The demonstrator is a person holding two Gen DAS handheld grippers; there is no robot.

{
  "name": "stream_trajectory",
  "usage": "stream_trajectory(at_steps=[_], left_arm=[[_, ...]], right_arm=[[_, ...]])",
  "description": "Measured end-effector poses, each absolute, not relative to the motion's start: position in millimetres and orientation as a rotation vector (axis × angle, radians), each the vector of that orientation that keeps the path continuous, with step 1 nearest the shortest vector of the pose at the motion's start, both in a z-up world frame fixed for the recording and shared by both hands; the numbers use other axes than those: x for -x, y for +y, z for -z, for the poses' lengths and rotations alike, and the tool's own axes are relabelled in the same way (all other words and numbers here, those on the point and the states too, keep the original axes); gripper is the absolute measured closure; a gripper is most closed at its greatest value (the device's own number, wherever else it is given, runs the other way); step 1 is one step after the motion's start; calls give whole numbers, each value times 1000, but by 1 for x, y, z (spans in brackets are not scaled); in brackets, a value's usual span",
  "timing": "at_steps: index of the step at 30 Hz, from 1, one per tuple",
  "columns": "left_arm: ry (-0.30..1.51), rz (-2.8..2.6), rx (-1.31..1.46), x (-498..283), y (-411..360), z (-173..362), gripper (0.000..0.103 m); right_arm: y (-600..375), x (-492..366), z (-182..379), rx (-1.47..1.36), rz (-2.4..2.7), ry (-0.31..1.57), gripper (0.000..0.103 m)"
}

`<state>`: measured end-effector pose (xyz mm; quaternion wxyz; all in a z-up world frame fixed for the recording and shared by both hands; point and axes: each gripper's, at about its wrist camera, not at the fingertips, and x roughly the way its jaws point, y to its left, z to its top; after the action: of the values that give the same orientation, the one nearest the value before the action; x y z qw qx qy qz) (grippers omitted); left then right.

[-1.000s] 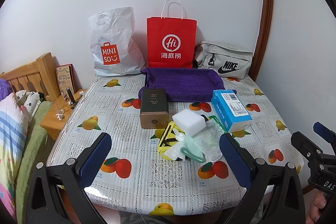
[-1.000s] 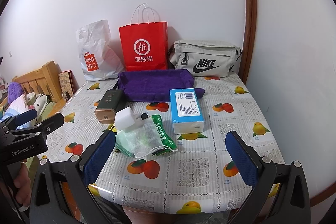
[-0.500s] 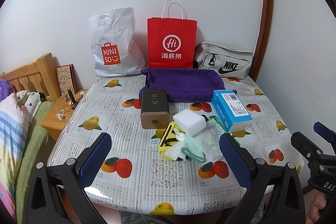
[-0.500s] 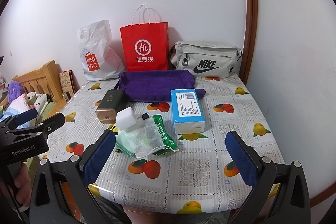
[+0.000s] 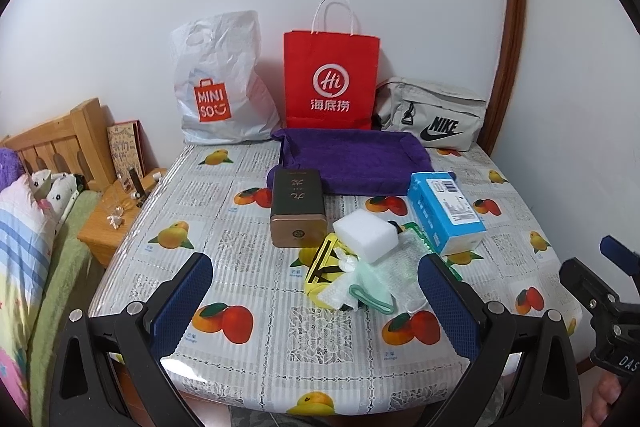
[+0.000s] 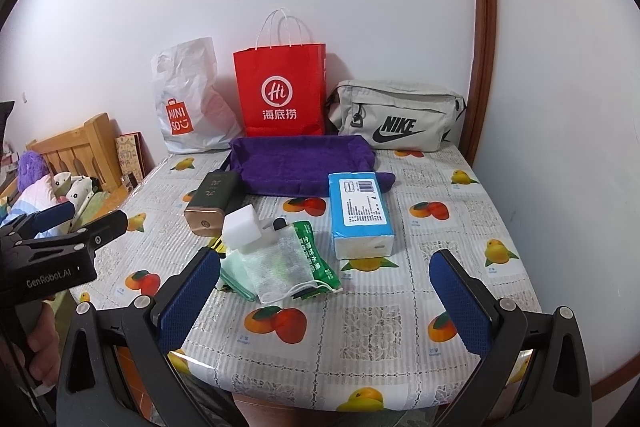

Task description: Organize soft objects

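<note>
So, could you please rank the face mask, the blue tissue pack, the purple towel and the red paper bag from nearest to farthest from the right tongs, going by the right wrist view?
1. Face mask, just ahead of the right tongs, to the left.
2. Blue tissue pack, mid-table, slightly right.
3. Purple towel, behind the pack.
4. Red paper bag, against the wall.

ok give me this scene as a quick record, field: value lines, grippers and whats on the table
left gripper: open, empty, above the table's near edge
right gripper: open, empty, above the table's near edge
table: fruit-print cover
centre pile: white sponge on top, gauze mask, green packet, yellow item
tissue pack: blue, right of the pile
dark box: left of the pile
purple cloth tray: behind them, looks empty
back row: white plastic bag, red paper bag, grey waist bag
</note>
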<state>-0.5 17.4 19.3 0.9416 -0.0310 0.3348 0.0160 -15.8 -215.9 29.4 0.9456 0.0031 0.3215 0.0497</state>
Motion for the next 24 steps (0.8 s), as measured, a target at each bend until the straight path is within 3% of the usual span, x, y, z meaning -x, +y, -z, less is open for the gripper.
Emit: stream_trajectory(at_steps=[24], left_arm=[[848, 108, 51, -117, -30, 76, 0]], right_arm=[[-222, -61, 75, 45, -178, 832, 0]])
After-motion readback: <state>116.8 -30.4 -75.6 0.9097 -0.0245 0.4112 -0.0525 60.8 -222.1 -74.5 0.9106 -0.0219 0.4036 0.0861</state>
